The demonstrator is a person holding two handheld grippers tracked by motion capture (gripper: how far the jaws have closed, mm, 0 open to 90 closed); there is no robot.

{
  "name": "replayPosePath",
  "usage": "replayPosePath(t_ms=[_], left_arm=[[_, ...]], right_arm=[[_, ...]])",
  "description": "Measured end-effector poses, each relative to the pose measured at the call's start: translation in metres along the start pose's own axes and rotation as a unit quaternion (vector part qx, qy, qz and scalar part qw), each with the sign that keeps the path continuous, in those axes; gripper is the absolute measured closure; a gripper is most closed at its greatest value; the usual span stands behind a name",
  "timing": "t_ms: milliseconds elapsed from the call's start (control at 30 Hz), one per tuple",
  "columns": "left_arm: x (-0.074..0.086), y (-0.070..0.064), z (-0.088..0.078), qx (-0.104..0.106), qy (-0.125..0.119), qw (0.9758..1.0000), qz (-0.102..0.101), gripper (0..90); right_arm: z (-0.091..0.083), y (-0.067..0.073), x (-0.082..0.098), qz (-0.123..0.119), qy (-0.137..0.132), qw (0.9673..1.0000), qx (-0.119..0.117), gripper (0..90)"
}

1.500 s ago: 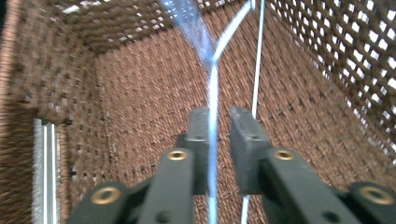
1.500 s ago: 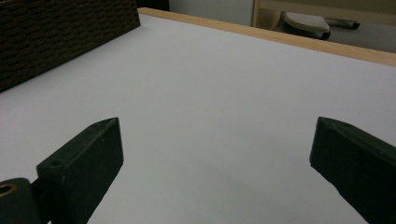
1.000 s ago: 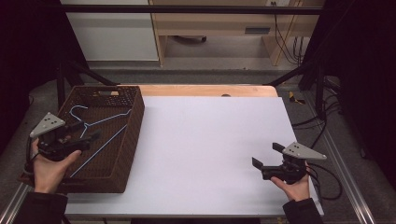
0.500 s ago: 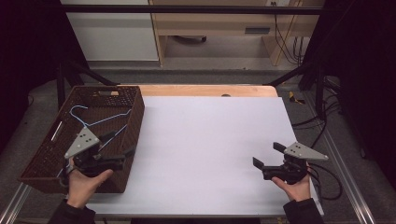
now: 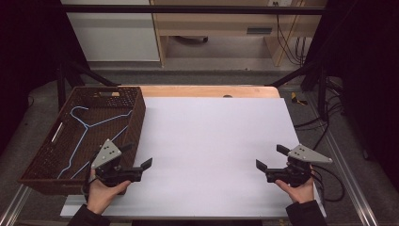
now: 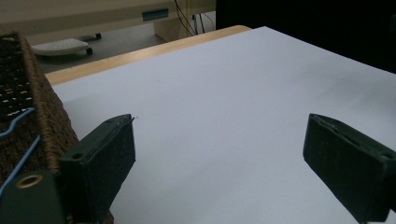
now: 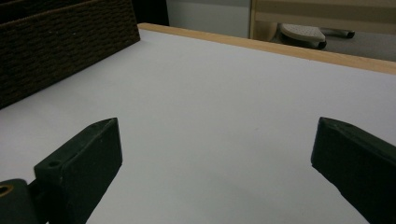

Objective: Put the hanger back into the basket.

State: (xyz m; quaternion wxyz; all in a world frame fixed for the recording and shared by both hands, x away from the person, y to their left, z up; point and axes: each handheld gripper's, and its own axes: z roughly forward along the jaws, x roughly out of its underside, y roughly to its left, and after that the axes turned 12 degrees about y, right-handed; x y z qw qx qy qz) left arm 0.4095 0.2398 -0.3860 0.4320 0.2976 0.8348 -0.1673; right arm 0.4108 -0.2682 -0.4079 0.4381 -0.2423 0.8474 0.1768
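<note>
A blue wire hanger (image 5: 91, 129) lies in the wicker basket (image 5: 136, 123) at the desk's (image 5: 211, 141) left edge, the job apparently done. Left tongs (image 5: 136, 159) and right tongs (image 5: 273, 157) both hover spread and empty over the bare white desk, with nothing in the way.

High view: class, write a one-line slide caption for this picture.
Two hand-held grippers, left and right, open over a white table; blue wire hangers lie in a wicker basket.
</note>
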Motion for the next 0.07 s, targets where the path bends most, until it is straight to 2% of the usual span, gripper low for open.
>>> replayPosePath(t_ms=[67], left_arm=[[0.0012, -0.0006, 0.0014, -0.001, 0.001, 1.0000, 0.003, 8.9]], right_arm=[[-0.0005, 0.0000, 0.0003, 0.003, 0.000, 1.0000, 0.001, 2.4]])
